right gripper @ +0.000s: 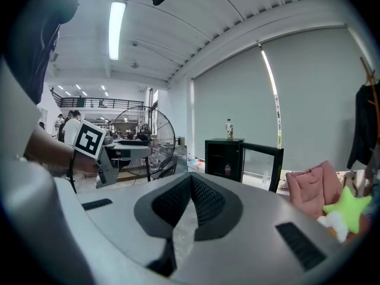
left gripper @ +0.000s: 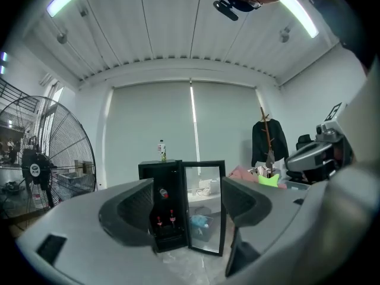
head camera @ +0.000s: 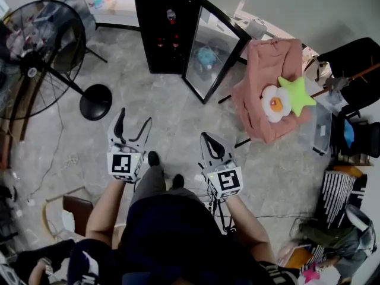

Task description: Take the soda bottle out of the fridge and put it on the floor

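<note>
1. A pale, marbled floor [head camera: 178,117] runs under a ribbed white ceiling, with grey roller blinds along the far wall.
2. The left gripper [head camera: 135,116] has its fingers spread wide and released, with nothing between them. Only the distant fridge shows through the gap.
3. The right gripper [head camera: 206,136] has its fingers clenched tip to tip, grasping nothing.
4. Both grippers are held out side by side, either side of the person's dark shoes [head camera: 153,158], and point toward the fridge.
5. The black mini fridge [head camera: 166,22] stands on the floor well apart from both grippers, its glass door [head camera: 214,46] swung open to the right.
6. Inside, two red-capped soda bottles [left gripper: 172,217] stand upright on the lower shelf, and a third bottle [left gripper: 163,193] sits tilted on the shelf above.
7. A clear bottle [left gripper: 161,149] stands upright on top of the fridge.
8. A large standing fan [head camera: 35,58] is to the left. To the right, a chair draped in pink cloth [head camera: 273,64] carries a fried-egg plush [head camera: 275,104] and a green star plush [head camera: 297,94].
</note>
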Demonstrator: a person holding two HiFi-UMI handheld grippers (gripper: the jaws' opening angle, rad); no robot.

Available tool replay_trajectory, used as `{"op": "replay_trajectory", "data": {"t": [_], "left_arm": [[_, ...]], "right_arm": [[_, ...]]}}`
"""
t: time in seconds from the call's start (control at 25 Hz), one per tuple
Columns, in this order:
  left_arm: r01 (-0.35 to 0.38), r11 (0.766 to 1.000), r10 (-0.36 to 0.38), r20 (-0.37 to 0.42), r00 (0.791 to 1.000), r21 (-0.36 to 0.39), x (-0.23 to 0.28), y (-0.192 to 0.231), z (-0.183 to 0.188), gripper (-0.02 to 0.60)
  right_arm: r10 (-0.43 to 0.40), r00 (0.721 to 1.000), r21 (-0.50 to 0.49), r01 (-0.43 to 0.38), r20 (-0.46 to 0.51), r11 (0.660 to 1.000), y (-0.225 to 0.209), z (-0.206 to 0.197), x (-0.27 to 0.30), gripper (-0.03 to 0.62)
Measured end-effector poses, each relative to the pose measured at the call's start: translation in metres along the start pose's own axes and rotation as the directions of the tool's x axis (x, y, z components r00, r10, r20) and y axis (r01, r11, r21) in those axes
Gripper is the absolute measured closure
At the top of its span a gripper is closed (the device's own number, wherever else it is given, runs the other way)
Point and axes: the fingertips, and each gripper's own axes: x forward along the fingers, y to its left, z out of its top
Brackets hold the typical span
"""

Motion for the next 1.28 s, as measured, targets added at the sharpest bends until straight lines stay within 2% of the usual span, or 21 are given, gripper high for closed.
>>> {"op": "replay_trajectory", "data": {"t": [0.16,0.28,0.44,0.64,0.92,1.16,1.28], "left_arm": [[0.011,1.000,-0.011,0.009,1.000,-0.005,0.045,0.029,-0.002,0.235],[0.045,0.999,-0.045,0.019,0.999,-0.003,0.083,0.053,-0.004,0.235],[0.085,0.996,-0.085,-0.010,0.996,0.000,0.135,0.083,-0.013,0.235],[0.102,0.995,-0.102,-0.021,0.995,0.017,0.194,0.116,-0.024,0.235],[0.078,0.997,-0.076,-0.071,0.995,0.023,0.284,0.142,-0.045,0.235],[0.025,0.999,-0.022,-0.108,0.994,0.032,0.358,0.164,-0.069,0.235],[0.032,0.999,-0.029,-0.119,0.992,0.022,0.397,0.172,-0.085,0.235]], "right_arm": [[-0.019,1.000,-0.004,0.019,0.002,1.000,-0.014,0.008,0.044,0.577],[-0.045,0.999,0.000,0.045,0.003,0.999,-0.024,0.016,0.088,0.577],[-0.068,0.998,-0.008,0.067,-0.017,0.998,-0.038,0.023,0.148,0.577],[-0.082,0.996,-0.020,0.081,-0.020,0.996,-0.058,0.027,0.207,0.577],[-0.025,0.999,-0.016,0.025,-0.048,1.000,-0.104,0.021,0.282,0.577],[0.048,0.995,-0.019,-0.050,-0.087,0.999,-0.144,0.014,0.340,0.577],[0.054,0.993,-0.029,-0.058,-0.108,0.998,-0.162,0.007,0.369,0.577]]}}
